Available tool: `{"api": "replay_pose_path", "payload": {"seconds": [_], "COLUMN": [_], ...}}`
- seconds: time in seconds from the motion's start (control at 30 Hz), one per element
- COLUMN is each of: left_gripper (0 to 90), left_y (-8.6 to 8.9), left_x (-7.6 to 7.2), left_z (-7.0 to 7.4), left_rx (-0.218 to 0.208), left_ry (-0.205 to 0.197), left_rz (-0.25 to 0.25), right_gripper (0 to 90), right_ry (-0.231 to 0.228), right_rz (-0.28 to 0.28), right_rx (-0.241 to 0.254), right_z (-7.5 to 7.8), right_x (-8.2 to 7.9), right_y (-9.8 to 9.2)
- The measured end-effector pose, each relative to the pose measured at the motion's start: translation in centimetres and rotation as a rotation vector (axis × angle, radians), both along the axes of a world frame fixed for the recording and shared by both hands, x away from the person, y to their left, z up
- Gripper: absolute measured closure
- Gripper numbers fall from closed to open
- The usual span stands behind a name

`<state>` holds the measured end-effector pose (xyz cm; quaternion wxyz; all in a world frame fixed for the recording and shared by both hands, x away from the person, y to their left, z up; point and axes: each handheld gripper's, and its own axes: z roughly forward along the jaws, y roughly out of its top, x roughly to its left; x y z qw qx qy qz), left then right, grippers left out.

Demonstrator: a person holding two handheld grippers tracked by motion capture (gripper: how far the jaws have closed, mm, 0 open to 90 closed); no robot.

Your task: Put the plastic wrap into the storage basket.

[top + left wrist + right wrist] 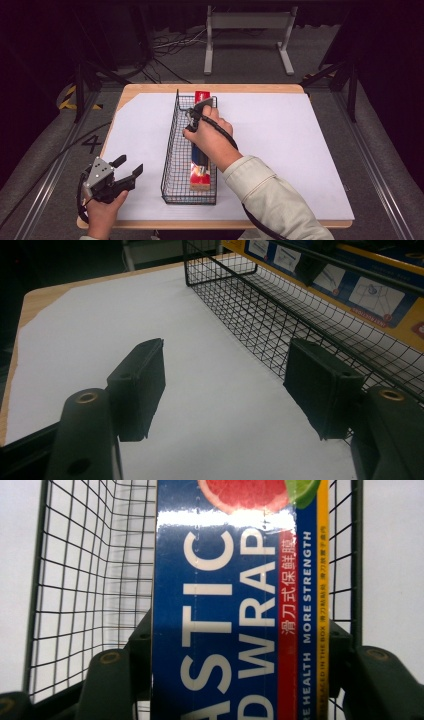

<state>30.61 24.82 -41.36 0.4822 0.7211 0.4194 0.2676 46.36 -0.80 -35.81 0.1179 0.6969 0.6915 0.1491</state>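
Observation:
A long black wire basket [172, 150] stands lengthwise in the middle of the table. Inside it lies a blue, red and yellow plastic wrap box [200, 167]. My right gripper [197, 112] reaches into the far half of the basket, with a jaw against each long side of the box [230, 605], shut on it [240, 645]. Mesh walls [85, 580] rise on both sides of it. My left gripper [131, 165] hovers open over the white sheet at the near left, nothing between its jaws [230, 390]. The basket's side [260, 315] and the box [370, 295] lie to its right.
A white sheet [280, 150] covers most of the wooden table [150, 89], with bare room left and right of the basket. Beyond the far edge, a grey metal stand [247, 30] and cables lie on the floor.

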Motion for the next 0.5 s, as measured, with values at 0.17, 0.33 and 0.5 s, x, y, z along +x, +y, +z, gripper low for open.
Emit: {"api": "replay_pose_path", "payload": {"seconds": [0.17, 0.33, 0.5], "left_gripper": [33.0, 32.9, 32.9], "left_y": [0.0, 0.0, 0.0], "left_x": [0.0, 0.0, 0.0], "left_z": [0.0, 0.0, 0.0], "left_rx": [0.001, 0.001, 0.001], "left_ry": [-0.001, -0.001, 0.001], "left_rz": [0.0, 0.0, 0.0], "right_gripper": [40.1, 40.0, 39.9], "right_ry": [0.018, 0.03, 0.052], "right_rz": [-0.005, -0.015, -0.021], "right_rx": [-0.007, -0.013, -0.022], "right_z": [-0.6, -1.1, -1.7], "right_x": [0.0, 0.0, 0.1], "right_y": [0.2, 0.3, 0.4]}}
